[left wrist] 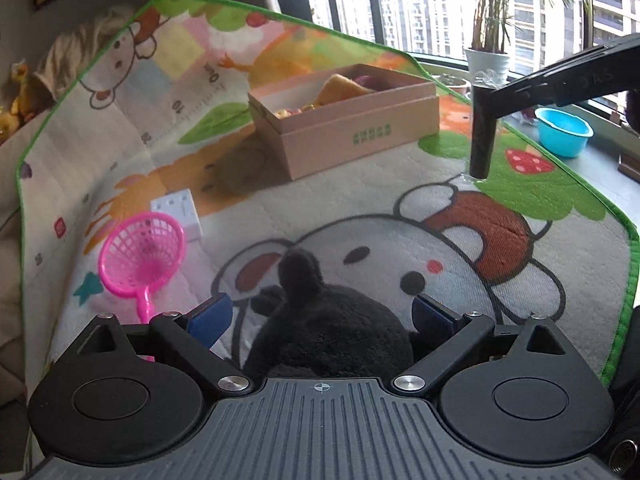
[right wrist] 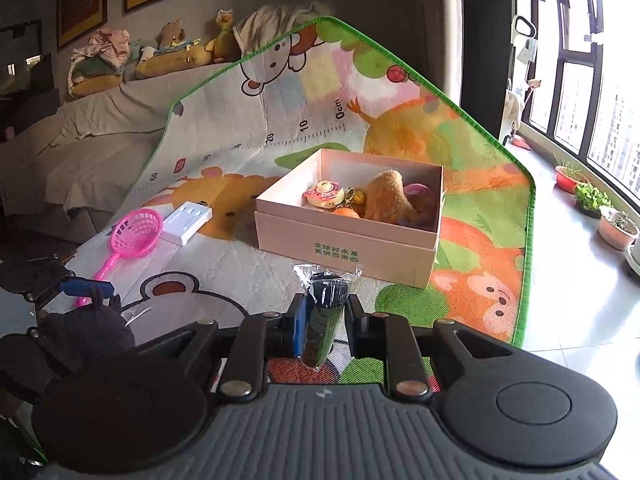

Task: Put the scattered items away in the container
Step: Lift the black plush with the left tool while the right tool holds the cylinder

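Black plush toy [left wrist: 328, 328] lies on the play mat [left wrist: 360, 200] between the left gripper's [left wrist: 322, 316] spread jaws, untouched. Right gripper [right wrist: 325, 316] pinches a black cellophane-wrapped item [right wrist: 322, 320] just short of the pink box [right wrist: 348, 232]; pink scoop [left wrist: 140, 256] lies nearby.

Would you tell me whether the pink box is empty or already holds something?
It already holds things: the pink box is open-topped, and a brown plush, a donut toy and other small items lie inside.
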Demonstrator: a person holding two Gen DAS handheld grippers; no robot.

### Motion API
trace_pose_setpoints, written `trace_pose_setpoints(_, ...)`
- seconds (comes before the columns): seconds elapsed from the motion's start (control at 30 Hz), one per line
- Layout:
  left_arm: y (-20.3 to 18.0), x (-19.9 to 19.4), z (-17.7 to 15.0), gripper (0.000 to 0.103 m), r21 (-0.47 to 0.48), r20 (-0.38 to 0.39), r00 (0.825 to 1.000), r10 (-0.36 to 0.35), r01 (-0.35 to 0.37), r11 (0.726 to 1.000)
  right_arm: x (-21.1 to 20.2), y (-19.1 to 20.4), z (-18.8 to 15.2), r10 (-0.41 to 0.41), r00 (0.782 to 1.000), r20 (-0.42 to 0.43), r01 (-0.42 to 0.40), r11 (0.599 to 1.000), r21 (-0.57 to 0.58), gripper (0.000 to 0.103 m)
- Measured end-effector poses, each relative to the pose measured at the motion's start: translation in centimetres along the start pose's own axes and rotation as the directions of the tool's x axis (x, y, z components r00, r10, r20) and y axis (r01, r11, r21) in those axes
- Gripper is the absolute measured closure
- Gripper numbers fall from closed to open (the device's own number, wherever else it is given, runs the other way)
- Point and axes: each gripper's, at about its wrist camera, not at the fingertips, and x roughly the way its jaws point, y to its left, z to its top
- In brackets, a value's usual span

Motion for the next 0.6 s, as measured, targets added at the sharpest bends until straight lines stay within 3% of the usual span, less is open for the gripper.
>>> trace_pose_setpoints(0.13,-0.6,-1.2,-0.9,0.004,0.025,-0.005,1.0,-0.003,0.003,1.0,0.3,0.1,-0.4,0.009,1.0,-0.019,-0.009,1.0,-0.003,0.084)
trace_pose_setpoints(0.23,-0.8,-1.3,-1.4,0.004,0.033,-0.004,0.999,0.032,-0.032,0.999,0.4,0.1,-0.7,0.017,1.0,-0.026,-0.017,1.0,0.005,0.084)
trace_pose_setpoints(0.27,-0.9,-1.2,-1.4,0.008,0.036,-0.003,0.999,0.051,-0.051,0.998,0.5,0.1,-0.8,0.019,0.999,-0.027,-0.019,1.0,0.007,0.084)
trace_pose_setpoints(0.3,-0.8,-1.1,-1.3,0.029,0.034,-0.003,0.998,0.058,-0.058,0.998,0.5,0.1,-0.8,0.023,0.999,-0.027,-0.023,1.0,0.009,0.084)
trace_pose_setpoints(0.6,-0.1,-1.9,0.3,0.03,-0.013,0.034,0.997,0.066,-0.066,0.998,0.5,0.4,-0.8,0.033,0.999,-0.029,-0.033,0.999,-0.009,0.083)
